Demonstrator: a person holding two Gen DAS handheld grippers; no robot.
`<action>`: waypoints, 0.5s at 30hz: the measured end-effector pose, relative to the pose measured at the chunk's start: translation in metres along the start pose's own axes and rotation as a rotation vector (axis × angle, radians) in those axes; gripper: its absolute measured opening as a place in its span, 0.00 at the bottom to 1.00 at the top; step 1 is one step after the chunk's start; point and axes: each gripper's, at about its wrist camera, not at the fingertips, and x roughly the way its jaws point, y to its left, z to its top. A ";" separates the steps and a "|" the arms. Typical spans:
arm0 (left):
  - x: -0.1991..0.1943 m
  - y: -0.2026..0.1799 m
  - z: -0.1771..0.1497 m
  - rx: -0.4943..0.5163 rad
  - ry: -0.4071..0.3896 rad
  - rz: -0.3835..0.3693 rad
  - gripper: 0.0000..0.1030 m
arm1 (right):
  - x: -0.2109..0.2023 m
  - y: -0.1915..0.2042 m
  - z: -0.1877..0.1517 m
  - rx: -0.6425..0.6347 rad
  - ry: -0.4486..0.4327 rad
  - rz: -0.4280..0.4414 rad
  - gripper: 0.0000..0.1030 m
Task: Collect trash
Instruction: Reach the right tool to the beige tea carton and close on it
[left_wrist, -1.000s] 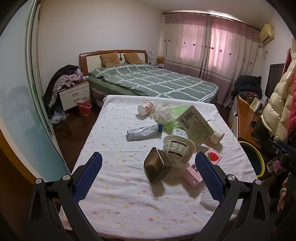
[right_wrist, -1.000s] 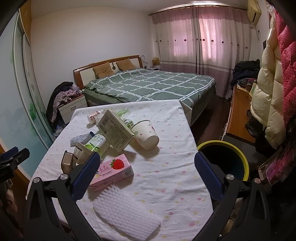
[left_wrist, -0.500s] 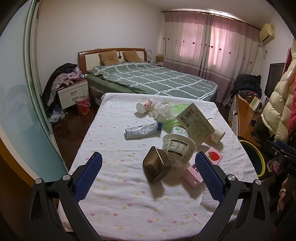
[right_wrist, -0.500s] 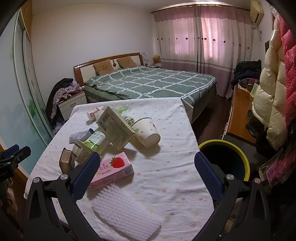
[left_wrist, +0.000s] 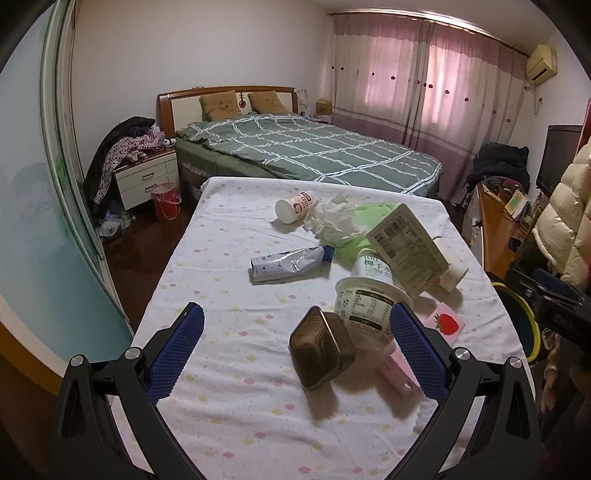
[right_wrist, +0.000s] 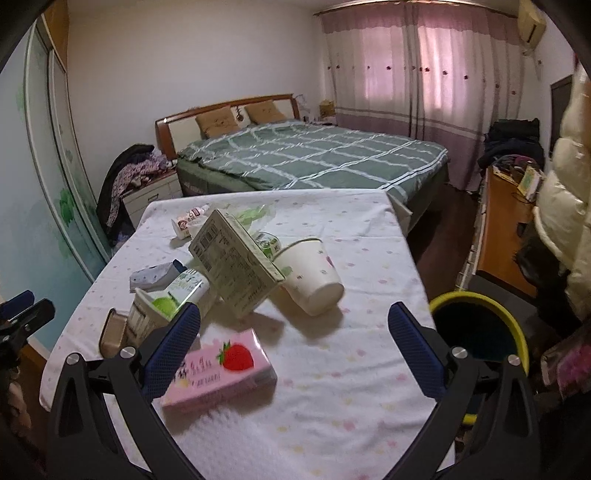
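My left claw (left_wrist: 295, 343) hangs over the near end of the table (left_wrist: 221, 406), jaws spread wide with nothing between the pads. Just ahead, between its fingers and nearer the right one, a brown tray (left_wrist: 320, 352) lies tipped on its side, leaning against a white tub (left_wrist: 364, 314). A tube (left_wrist: 290, 260) lies further ahead; beyond it sit a small bottle (left_wrist: 295, 208) and crumpled tissue (left_wrist: 334, 221).

My right claw (right_wrist: 293, 347) is likewise wide apart and gripping nothing. A pink strawberry carton (right_wrist: 221, 371) lies just beside its left finger, partly behind the pad; I can't tell whether they touch. Ahead between the fingers a paper cup (right_wrist: 314, 275) lies on its side, with a cardboard box (right_wrist: 236, 269) propped against it. The yellow-rimmed bin (right_wrist: 480, 328) stands on the floor beyond the right finger, off the table's edge
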 end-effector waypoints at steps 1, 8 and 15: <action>0.003 0.001 0.002 0.000 0.003 0.001 0.96 | 0.011 0.003 0.004 -0.009 0.013 0.013 0.94; 0.022 0.001 0.009 0.004 0.022 0.003 0.96 | 0.038 0.011 -0.001 -0.014 0.069 0.043 0.93; 0.033 -0.001 0.011 0.005 0.034 -0.006 0.96 | 0.067 0.019 0.004 -0.055 0.108 0.027 0.90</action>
